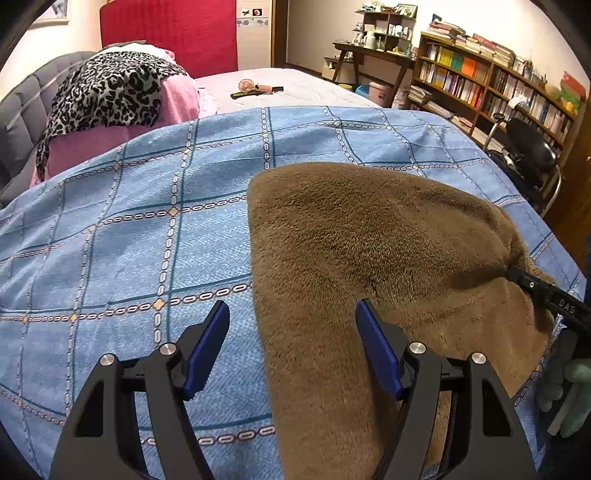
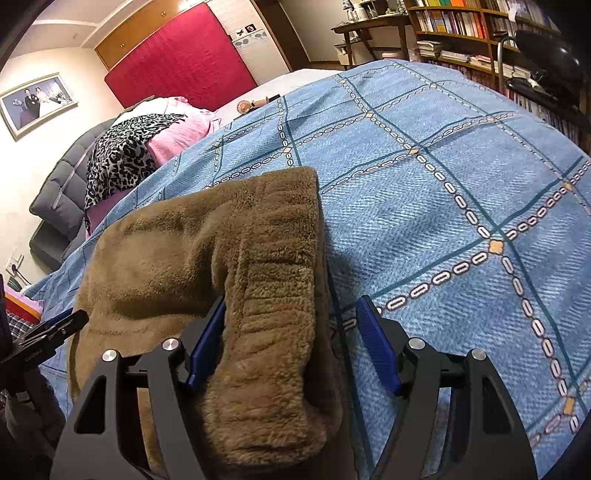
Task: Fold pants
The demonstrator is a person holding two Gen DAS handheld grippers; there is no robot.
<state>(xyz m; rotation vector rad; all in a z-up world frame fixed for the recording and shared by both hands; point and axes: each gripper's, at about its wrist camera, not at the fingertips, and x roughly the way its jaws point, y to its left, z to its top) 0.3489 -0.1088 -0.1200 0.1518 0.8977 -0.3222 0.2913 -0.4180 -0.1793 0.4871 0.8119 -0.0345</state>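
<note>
Warm indoor light, fairly even, from overhead; bright patch on cupboard (image 2: 147,33) far above the jaws. Soft shadow on bedspread (image 2: 443,206) just beyond the jaws, beside the pants (image 2: 266,295). Mild glare on rivets. Strong fisheye bending, dark corners. Sharp near the jaws; bookshelf (image 1: 491,85) far off slightly soft.

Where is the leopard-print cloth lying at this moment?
The leopard-print cloth lies at the upper left in both wrist views, draped over pink bedding beside the grey padded headboard, beyond the blue checked bedspread.
</note>
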